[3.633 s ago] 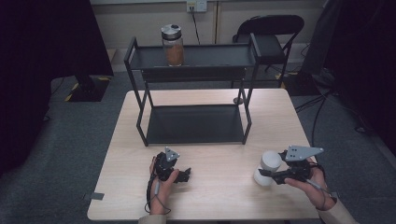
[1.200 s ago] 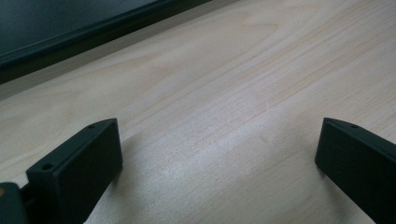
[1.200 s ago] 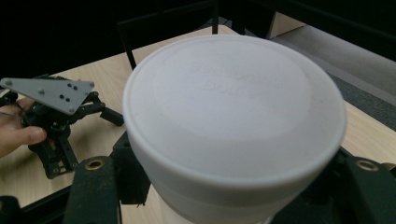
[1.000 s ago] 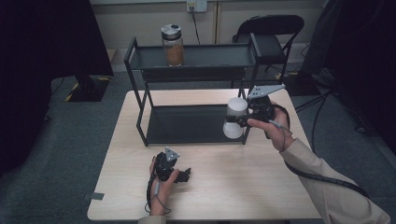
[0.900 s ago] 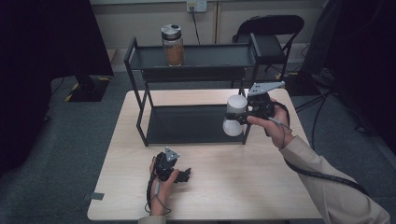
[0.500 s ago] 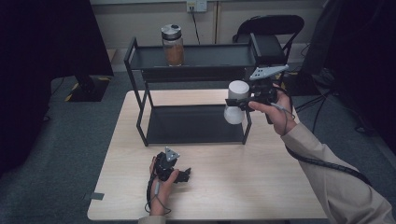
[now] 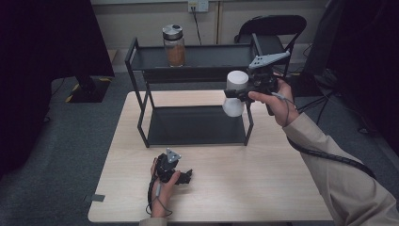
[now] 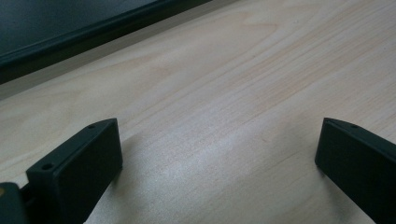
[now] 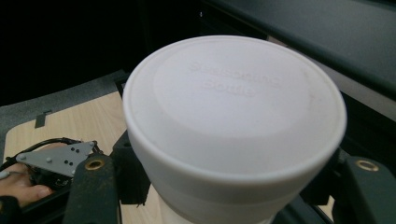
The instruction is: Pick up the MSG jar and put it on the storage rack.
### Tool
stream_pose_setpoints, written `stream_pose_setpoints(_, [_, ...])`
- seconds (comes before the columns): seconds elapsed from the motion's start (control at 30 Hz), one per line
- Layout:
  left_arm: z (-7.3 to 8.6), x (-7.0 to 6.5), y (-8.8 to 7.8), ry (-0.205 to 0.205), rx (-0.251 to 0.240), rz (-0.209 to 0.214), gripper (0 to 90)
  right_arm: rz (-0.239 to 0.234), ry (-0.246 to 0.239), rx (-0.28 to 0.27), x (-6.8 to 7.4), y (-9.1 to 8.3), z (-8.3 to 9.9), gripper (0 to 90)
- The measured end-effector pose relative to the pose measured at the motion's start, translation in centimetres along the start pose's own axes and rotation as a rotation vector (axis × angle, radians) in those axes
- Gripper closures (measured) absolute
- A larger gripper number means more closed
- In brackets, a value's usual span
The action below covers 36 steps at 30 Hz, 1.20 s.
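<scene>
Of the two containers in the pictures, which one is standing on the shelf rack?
The glass jar with brown contents stands on the rack's top shelf; the white bottle is held in the right gripper.

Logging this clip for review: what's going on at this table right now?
A person works with a gripper in each hand. The right gripper is shut on a white bottle, held up in the air at the front right of the black two-tier shelf. A jar of brown contents stands on the top tier. The left gripper rests open on the wooden table.
</scene>
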State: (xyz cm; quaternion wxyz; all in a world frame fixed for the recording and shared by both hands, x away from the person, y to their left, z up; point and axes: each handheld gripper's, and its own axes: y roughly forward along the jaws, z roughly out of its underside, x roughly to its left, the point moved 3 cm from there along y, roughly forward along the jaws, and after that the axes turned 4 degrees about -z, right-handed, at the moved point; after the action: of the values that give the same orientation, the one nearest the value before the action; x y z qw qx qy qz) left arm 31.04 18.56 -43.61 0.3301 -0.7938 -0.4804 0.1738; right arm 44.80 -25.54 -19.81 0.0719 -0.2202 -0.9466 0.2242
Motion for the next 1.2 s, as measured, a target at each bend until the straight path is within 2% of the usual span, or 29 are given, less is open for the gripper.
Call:
stream_pose_setpoints(0.17, [0.0,0.0,0.0,0.000,0.000,0.000,0.0,-0.021,0.008,-0.010,0.0,-0.1,-0.9,34.2])
stream_pose_setpoints(0.77, [0.0,0.0,0.0,0.002,0.001,0.000,0.0,-0.011,-0.024,-0.014,0.7,-1.6,-6.9,34.2])
stream_pose_setpoints(1.2, [0.0,0.0,0.0,0.003,0.001,-0.001,0.0,-0.015,-0.047,-0.023,1.7,-1.6,-10.5,34.2])
